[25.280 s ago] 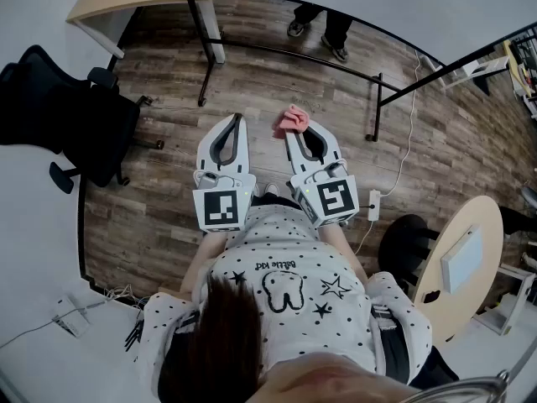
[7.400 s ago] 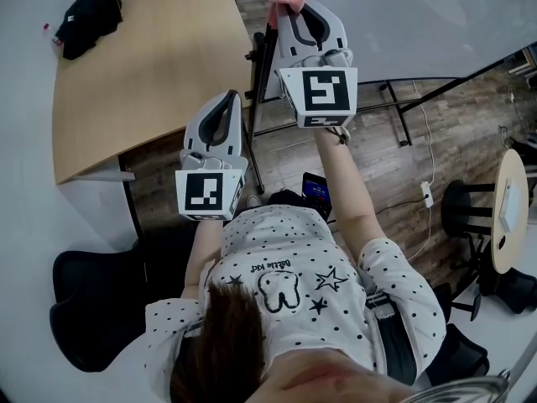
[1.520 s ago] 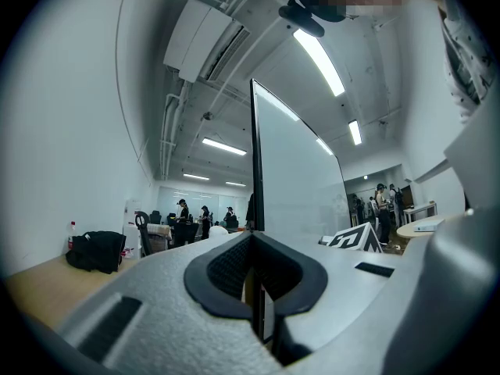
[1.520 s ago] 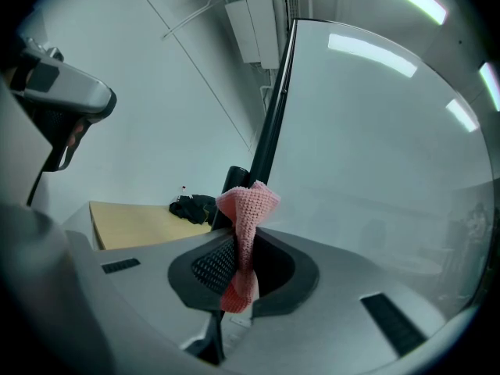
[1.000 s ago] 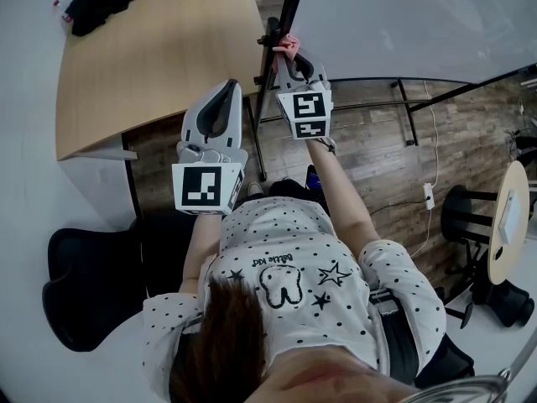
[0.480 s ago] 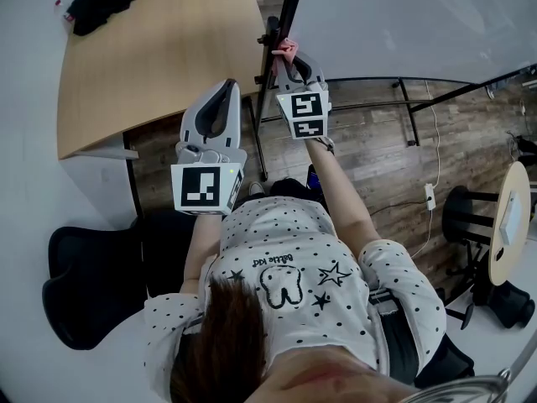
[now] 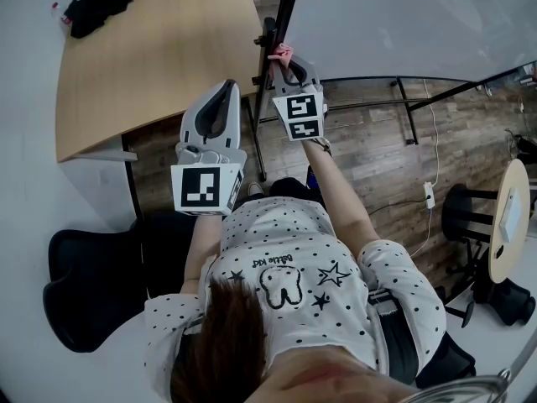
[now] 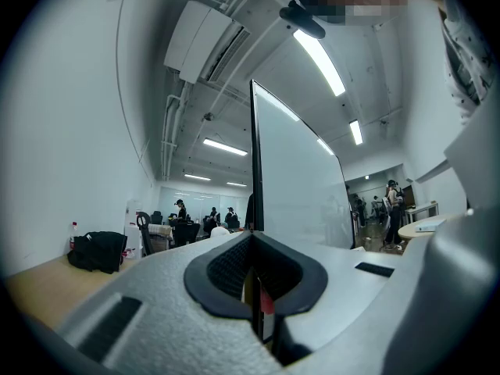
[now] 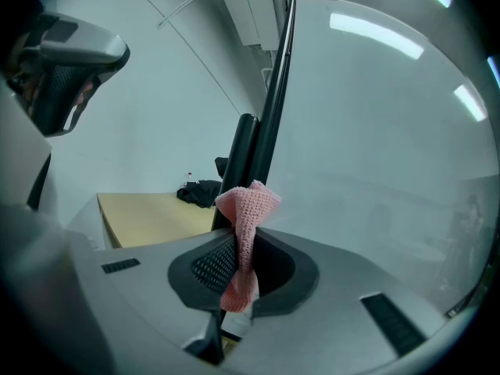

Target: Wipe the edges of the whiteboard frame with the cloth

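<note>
Cloth (image 9: 244, 209) is clamped in right gripper (image 7: 283, 60) at whiteboard frame (image 9: 273, 92) left edge. Wiping is judged underway, other edges pending. Left gripper (image 7: 226, 86) is closed on nothing.

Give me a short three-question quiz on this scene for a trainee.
1. How do the jaws of the left gripper stand?
2. True or false: the right gripper holds a pink cloth.
3. The cloth is nearest to: A) the table; B) the whiteboard frame; C) the floor.
Key: 1 shut, with nothing between them; 2 true; 3 B.
</note>
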The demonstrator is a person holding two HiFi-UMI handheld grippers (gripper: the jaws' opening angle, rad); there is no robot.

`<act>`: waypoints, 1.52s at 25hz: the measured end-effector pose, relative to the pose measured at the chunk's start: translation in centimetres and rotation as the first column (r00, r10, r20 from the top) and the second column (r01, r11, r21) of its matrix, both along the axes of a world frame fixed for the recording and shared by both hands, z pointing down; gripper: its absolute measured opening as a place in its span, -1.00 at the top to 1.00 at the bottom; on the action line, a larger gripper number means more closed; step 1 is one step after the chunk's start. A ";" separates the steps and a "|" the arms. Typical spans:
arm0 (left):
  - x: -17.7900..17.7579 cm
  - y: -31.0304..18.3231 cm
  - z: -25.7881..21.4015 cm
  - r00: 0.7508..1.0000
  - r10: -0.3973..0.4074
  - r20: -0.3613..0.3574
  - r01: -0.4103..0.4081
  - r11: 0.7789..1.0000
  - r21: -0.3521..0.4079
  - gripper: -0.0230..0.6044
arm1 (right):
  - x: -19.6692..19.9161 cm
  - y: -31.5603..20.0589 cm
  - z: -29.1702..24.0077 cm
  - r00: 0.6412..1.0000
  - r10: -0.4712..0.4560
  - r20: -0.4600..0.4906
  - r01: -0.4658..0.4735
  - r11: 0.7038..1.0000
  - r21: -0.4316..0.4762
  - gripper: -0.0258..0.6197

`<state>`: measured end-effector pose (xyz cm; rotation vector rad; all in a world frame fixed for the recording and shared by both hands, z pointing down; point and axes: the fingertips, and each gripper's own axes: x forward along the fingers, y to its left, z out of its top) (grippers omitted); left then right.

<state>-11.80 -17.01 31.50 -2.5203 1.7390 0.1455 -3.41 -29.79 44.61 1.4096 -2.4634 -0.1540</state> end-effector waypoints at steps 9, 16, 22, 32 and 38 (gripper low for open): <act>0.2 -0.1 0.1 1.000 0.014 -0.005 -0.014 1.000 0.001 0.88 | 0.0 0.1 0.8 1.000 0.009 -0.007 -0.010 1.000 -0.017 0.84; 0.8 -1.0 1.2 0.999 0.038 -0.005 -0.038 0.999 -0.020 0.88 | -0.2 -0.1 0.9 0.999 0.005 -0.033 -0.005 1.000 -0.011 0.84; 1.0 -2.2 1.5 0.999 0.037 -0.004 -0.038 0.999 -0.028 0.88 | -0.1 -0.2 1.2 0.999 0.000 -0.041 -0.001 1.000 -0.023 0.84; 1.6 -2.8 1.2 0.999 0.048 -0.003 -0.048 0.999 -0.023 0.88 | -0.1 -0.1 3.1 0.998 -0.014 -0.054 0.010 0.998 -0.064 0.83; 2.0 -2.9 1.5 0.998 0.056 -0.008 -0.057 0.998 -0.025 0.88 | 0.3 -0.2 3.2 0.999 -0.003 -0.048 0.000 0.998 -0.065 0.83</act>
